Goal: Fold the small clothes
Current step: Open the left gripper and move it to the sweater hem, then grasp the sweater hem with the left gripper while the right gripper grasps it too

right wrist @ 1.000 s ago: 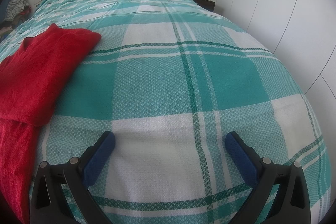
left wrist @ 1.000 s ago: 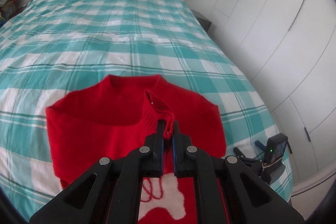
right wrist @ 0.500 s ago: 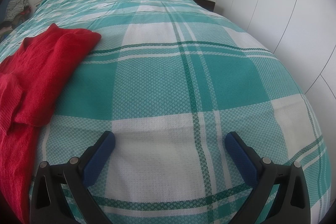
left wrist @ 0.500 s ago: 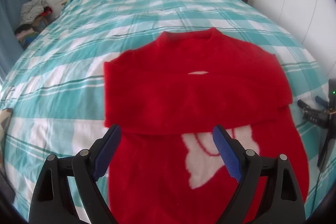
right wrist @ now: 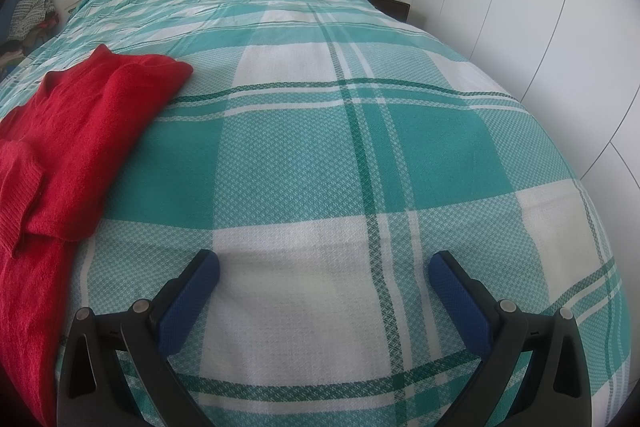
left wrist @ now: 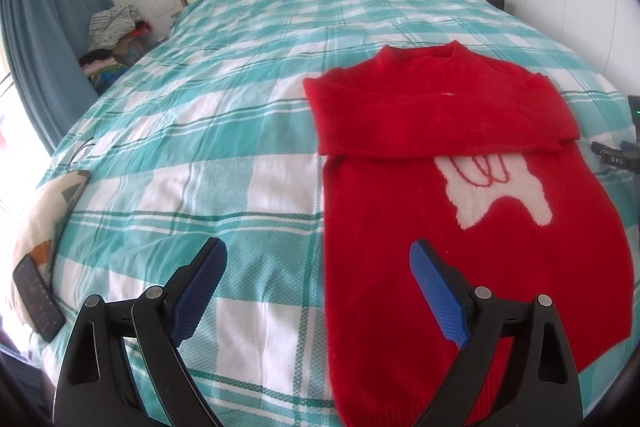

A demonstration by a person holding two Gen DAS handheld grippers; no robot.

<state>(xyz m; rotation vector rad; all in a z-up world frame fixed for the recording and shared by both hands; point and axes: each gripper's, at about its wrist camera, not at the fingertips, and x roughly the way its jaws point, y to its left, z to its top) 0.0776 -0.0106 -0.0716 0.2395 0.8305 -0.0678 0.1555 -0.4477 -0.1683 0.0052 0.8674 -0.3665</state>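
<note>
My left tongs (left wrist: 318,291) gape wide at the bottom of the frame, gripping nothing, one pad above the sweater's (left wrist: 460,227) lower left edge. My right tongs (right wrist: 324,287) are equally spread and empty over bare bed (right wrist: 360,147). The red sweater lies flat, sleeves folded across its chest, right of centre. A phone (left wrist: 38,297) sits lower left.

one red sweater (left wrist: 452,187) lies on one bed (left wrist: 240,131) with a teal-and-white checked cover. two grippers show, the left gripper (left wrist: 318,281) and the right gripper (right wrist: 324,291), each with two blue-padded jaws spread apart. one dark phone (left wrist: 38,297) rests on one patterned cushion (left wrist: 38,215). one pile of clothes (left wrist: 112,39) sits beside the bed.
</note>
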